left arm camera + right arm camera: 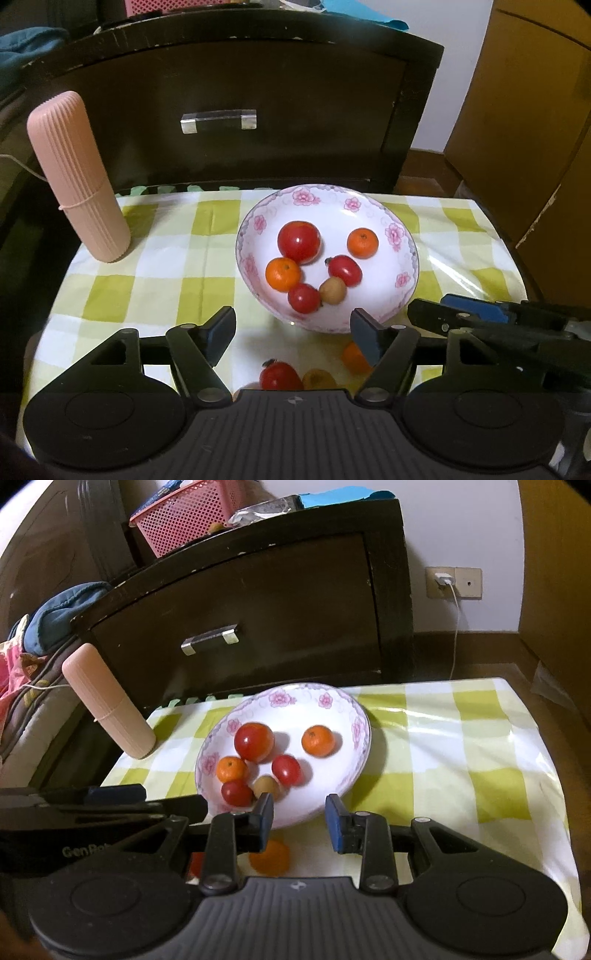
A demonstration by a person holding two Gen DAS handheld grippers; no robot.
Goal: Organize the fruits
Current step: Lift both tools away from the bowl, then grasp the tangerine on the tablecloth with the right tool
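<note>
A white bowl with pink flowers stands on the checked tablecloth. It holds a big red tomato, two oranges, two small tomatoes and a small tan fruit. On the cloth in front of the bowl lie a tomato, a tan fruit and an orange. My left gripper is open and empty above them. My right gripper is open and empty at the bowl's near rim.
A pink ribbed cylinder stands at the table's back left. A dark wooden cabinet with a metal handle rises right behind the table. A pink basket sits on top of it. The right gripper shows at the right edge of the left wrist view.
</note>
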